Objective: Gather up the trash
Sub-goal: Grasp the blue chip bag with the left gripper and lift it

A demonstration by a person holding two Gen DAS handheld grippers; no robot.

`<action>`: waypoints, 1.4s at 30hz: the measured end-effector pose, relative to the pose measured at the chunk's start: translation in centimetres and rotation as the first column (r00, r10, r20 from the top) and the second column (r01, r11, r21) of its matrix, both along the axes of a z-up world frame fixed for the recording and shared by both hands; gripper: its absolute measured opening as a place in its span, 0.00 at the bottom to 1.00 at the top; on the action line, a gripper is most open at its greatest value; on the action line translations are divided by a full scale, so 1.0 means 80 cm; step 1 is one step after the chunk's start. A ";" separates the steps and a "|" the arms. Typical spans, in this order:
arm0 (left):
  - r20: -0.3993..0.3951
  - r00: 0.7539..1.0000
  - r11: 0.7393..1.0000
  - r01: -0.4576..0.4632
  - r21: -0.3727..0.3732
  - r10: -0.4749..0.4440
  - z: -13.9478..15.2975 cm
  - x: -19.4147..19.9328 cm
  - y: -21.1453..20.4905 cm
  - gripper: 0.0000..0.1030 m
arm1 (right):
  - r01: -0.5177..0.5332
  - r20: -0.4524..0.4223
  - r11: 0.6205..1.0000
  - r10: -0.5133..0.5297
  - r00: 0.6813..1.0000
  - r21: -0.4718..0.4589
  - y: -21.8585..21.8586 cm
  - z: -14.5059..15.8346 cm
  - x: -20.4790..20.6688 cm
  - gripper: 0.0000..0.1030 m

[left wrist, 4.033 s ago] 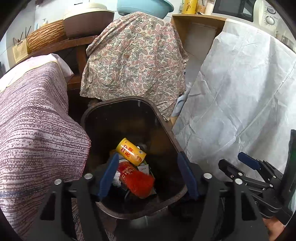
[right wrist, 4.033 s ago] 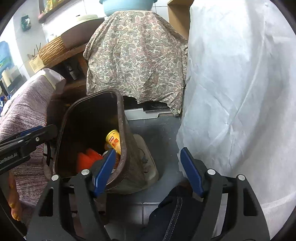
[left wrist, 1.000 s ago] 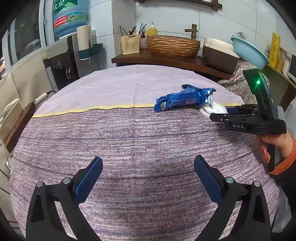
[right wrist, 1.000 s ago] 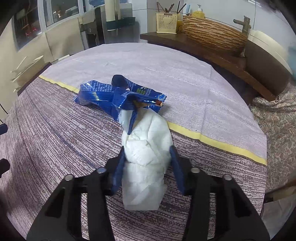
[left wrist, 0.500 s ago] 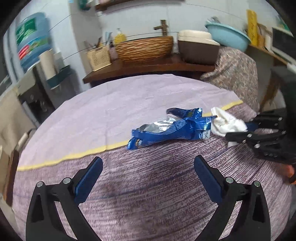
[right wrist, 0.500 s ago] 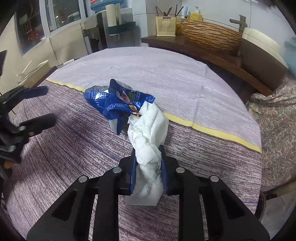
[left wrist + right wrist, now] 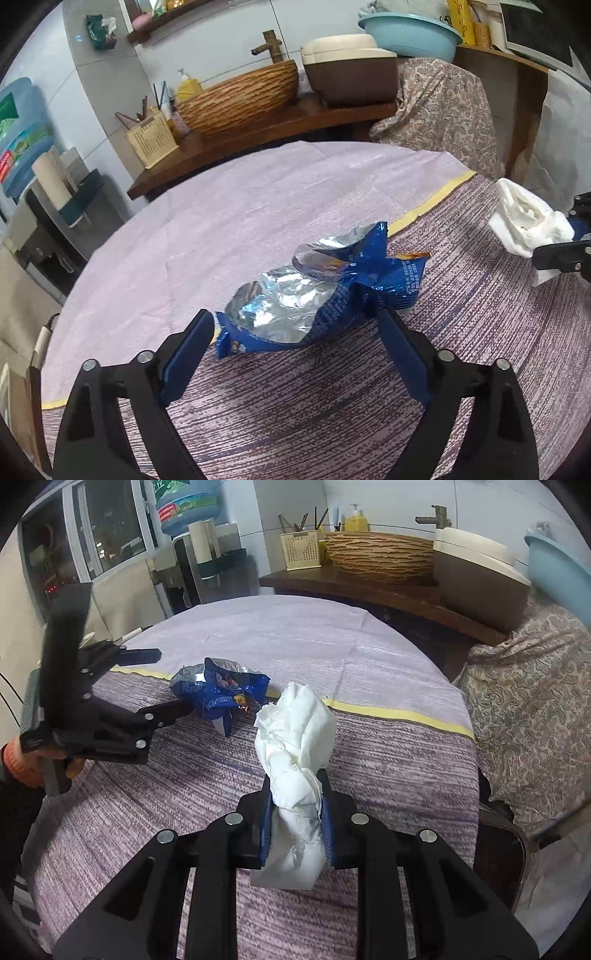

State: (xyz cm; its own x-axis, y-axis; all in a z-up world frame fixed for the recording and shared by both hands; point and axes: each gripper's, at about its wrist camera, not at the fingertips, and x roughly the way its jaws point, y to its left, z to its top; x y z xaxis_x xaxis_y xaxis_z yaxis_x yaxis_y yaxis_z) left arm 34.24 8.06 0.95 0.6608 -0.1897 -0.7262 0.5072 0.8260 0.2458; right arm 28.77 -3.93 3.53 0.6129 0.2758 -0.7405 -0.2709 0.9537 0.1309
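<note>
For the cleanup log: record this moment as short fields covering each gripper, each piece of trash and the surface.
surface: round table under a purple cloth
left gripper: jaws closing around the blue foil wrapper, not yet pressing it
right gripper: shut on the white tissue wad, held above the cloth
wrapper: lying on the cloth, torn open, silver inside showing

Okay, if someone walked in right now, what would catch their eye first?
Probably the crumpled white tissue pinched in the right tongs, held up over the purple striped tablecloth. Next, the torn blue snack wrapper with its shiny foil lining, lying mid-table between the fingers of the left tongs, which are closing around it but not yet pressing on it.
</note>
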 end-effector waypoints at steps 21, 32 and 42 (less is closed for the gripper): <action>0.042 0.989 0.990 -0.140 0.017 0.140 -0.002 -0.003 -0.025 0.02 | 0.038 0.007 0.997 -0.039 0.999 0.070 -0.023 -0.005 -0.036 0.22; 0.049 0.984 0.977 -0.166 -0.131 0.173 0.020 -0.045 -0.021 0.02 | 0.052 0.022 0.994 -0.055 0.998 0.099 -0.039 -0.003 -0.061 0.22; 0.036 0.990 0.948 -0.120 -0.296 0.137 0.049 -0.128 -0.023 0.02 | 0.065 0.055 0.990 -0.072 0.996 0.126 -0.055 -0.001 -0.106 0.22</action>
